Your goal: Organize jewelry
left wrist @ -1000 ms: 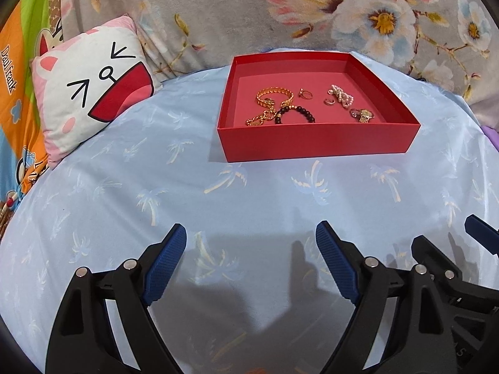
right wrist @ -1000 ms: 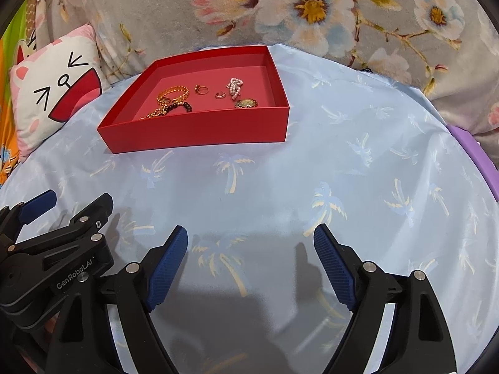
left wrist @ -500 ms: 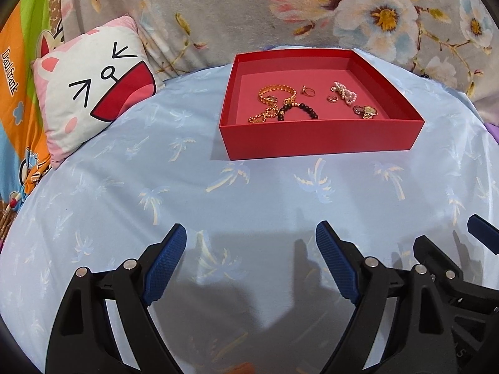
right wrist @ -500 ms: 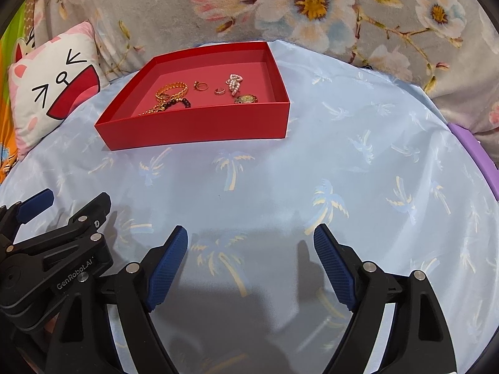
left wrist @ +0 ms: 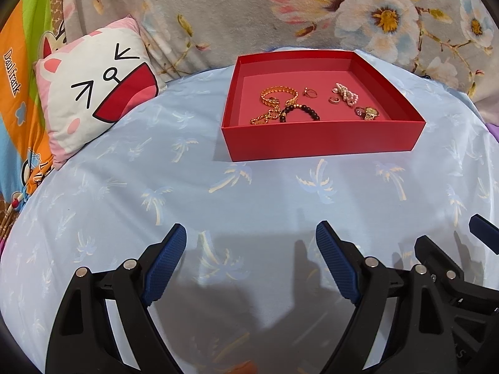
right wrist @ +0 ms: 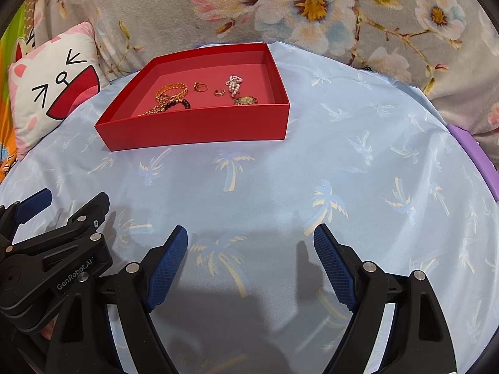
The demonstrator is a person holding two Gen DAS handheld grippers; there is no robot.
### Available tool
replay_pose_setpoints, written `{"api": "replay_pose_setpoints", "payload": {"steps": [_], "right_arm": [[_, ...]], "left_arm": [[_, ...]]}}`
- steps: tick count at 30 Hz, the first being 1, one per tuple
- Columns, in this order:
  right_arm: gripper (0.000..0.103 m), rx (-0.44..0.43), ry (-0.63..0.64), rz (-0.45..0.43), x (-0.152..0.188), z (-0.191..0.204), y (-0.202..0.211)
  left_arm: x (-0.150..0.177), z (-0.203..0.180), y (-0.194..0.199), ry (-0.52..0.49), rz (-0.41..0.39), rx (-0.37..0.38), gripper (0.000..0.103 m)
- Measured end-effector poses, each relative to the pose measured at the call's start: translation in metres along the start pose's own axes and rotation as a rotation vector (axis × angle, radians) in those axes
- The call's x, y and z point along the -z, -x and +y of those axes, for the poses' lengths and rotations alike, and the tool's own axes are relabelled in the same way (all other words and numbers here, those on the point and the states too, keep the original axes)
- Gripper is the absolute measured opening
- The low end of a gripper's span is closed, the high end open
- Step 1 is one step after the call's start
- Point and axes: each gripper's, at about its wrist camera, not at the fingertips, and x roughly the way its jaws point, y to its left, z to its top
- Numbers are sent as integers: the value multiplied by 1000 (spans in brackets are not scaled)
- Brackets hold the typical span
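Observation:
A red open box (left wrist: 324, 143) (right wrist: 199, 131) sits on the light blue sheet. Inside lie a gold chain bracelet (left wrist: 277, 95) (right wrist: 171, 91), a black bead bracelet (left wrist: 301, 112) (right wrist: 179, 103), two small rings (left wrist: 310, 93) (right wrist: 201, 86), a pearl piece (left wrist: 346, 93) (right wrist: 234, 83) and a small gold watch (left wrist: 369, 112) (right wrist: 245, 100). My left gripper (left wrist: 251, 261) is open and empty, well short of the box. My right gripper (right wrist: 251, 261) is open and empty, also short of the box, to the right of the left one.
A pink and white cat-face cushion (left wrist: 93, 93) (right wrist: 46, 90) leans at the left. A grey floral blanket (left wrist: 312, 9) rises behind the box. A purple edge (right wrist: 477, 162) shows at the far right.
Both grippers have drifted slightly back and down, so the box sits a little higher in view. Jaws stay open. Nothing in the box moved.

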Motion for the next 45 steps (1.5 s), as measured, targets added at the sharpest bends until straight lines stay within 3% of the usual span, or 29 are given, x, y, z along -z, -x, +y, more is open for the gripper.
{"api": "replay_pose_setpoints", "payload": {"steps": [45], "right_arm": [[82, 6, 3, -6, -2, -1, 1]], "left_arm": [[-1, -2, 3, -6, -13, -22, 82]]}}
